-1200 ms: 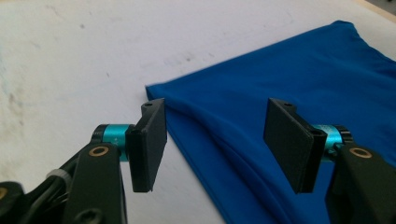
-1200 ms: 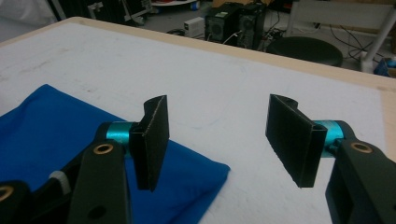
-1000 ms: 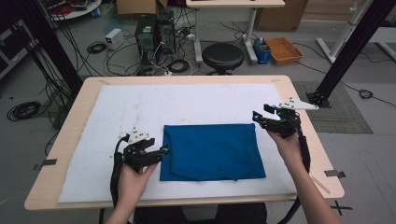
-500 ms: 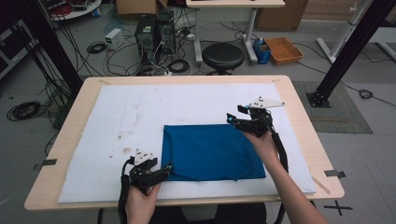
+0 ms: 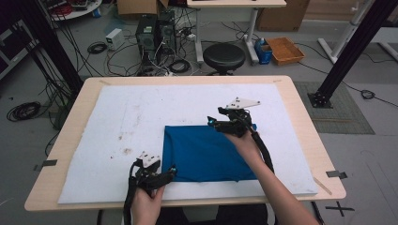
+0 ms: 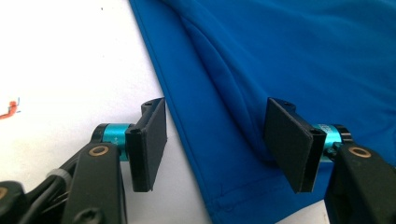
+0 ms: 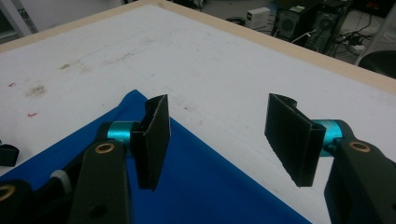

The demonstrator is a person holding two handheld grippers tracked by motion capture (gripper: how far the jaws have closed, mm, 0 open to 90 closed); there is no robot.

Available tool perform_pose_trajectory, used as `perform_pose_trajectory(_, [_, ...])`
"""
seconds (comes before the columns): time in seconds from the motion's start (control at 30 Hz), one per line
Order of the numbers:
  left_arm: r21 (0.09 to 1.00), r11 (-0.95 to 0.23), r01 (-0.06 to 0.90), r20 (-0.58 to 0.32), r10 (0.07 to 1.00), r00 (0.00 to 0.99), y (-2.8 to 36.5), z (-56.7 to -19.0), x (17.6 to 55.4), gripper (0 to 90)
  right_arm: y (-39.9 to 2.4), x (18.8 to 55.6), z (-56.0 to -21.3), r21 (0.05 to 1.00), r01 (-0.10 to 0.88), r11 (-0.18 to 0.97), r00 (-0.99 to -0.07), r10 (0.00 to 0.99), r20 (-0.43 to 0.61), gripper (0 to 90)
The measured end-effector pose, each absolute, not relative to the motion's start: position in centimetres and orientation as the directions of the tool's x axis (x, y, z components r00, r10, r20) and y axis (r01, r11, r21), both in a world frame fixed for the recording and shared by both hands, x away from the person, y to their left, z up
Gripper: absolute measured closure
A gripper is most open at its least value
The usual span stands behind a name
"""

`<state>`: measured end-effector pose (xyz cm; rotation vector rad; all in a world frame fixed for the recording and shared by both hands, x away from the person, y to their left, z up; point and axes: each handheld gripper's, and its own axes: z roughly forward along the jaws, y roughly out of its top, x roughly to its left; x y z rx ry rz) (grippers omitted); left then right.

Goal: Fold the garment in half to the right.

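The folded blue fabric cloth (image 5: 206,152) lies flat at table (image 5: 300,122) centre. Left tongs (image 6: 215,144) released at its 7 o'clock corner, right tongs (image 7: 219,140) released (nothing gripped) at 1 o'clock; next fold pending.

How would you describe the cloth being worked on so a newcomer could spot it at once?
On the wooden table lies a white mat. On its near half, between the two grippers, lies the blue cloth, folded flat into a rectangle, the mat's one solid patch of colour.
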<state>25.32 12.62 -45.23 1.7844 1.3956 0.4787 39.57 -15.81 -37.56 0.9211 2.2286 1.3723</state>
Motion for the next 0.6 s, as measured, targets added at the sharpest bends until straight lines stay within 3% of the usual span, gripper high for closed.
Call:
perform_pose_trajectory(0.07, [0.782, 0.0, 0.623, -0.25, 0.916, 0.313, 13.0, -45.1, 25.2, 40.9, -15.1, 39.6, -37.7, 0.886, 0.333, 0.322, -0.729, 0.684, 0.026, 40.7])
perform_pose_trajectory(0.23, [0.79, 0.065, 0.61, -0.311, 0.9, 0.307, 13.7, -45.0, 25.1, 40.8, -13.9, 39.5, -38.0, 0.879, 0.33, 0.345, -0.741, 0.671, 0.015, 41.1])
perform_pose_trajectory(0.37, [0.767, 0.032, 0.641, -0.306, 0.896, 0.323, 13.3, -45.5, 25.4, 40.0, -13.6, 39.5, -38.1, 0.877, 0.333, 0.347, -0.742, 0.67, 0.016, 41.1])
perform_pose_trajectory(0.5, [0.77, -0.001, 0.638, -0.267, 0.908, 0.324, 12.9, -45.4, 25.4, 40.5, -13.5, 39.6, -38.2, 0.876, 0.335, 0.346, -0.741, 0.671, 0.018, 41.2])
perform_pose_trajectory(0.53, [0.773, -0.037, 0.633, -0.222, 0.919, 0.325, 12.6, -45.4, 25.3, 40.5, -13.4, 39.7, -38.2, 0.876, 0.336, 0.346, -0.741, 0.671, 0.019, 41.4])
perform_pose_trajectory(0.6, [0.775, -0.042, 0.631, -0.206, 0.927, 0.315, 12.5, -45.4, 25.3, 47.5, -12.2, 40.2, -38.5, 0.866, 0.341, 0.365, -0.759, 0.651, 0.025, 47.3])
